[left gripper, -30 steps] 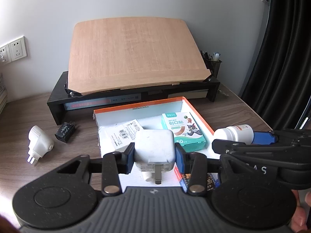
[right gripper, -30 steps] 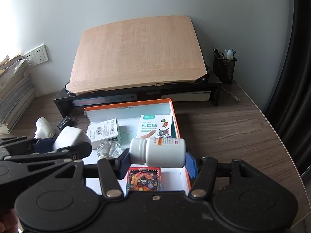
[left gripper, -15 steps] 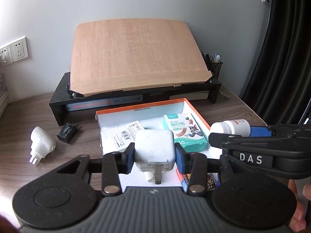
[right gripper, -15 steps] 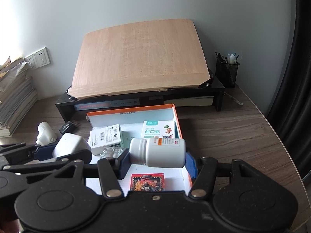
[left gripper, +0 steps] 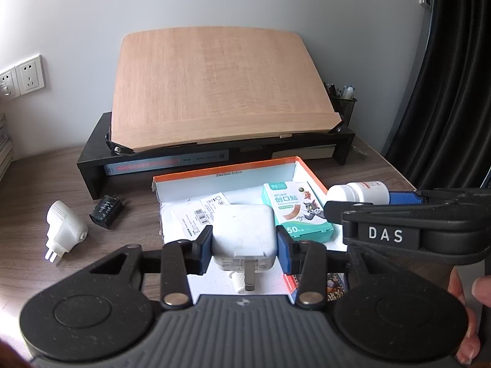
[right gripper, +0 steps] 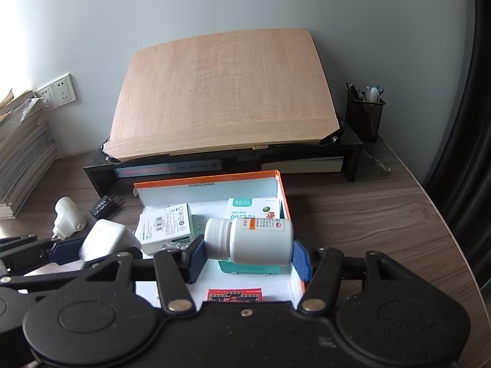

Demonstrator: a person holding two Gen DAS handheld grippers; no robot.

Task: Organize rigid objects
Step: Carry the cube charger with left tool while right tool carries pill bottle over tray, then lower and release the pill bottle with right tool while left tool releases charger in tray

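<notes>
Wooden desk (right gripper: pixel 353 214) carries an orange-rimmed box (right gripper: pixel 280 190) already holding small cartons; left gripper (left gripper: pixel 244 242) pinches a white charger (left gripper: pixel 244 236) and right gripper (right gripper: pixel 248 253) a pill bottle (right gripper: pixel 248 240), both over the box; two plugs (left gripper: pixel 63 227) wait near the desk's left edge.

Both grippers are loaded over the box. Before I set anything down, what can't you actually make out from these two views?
- Box floor under the white charger: left wrist view, hidden by charger and left gripper.
- Red card pack: both views, near part cut off by gripper bodies.
- Teal plaster box: right wrist view, mostly behind the pill bottle in the right gripper.
- Bottle label text: too small.
</notes>
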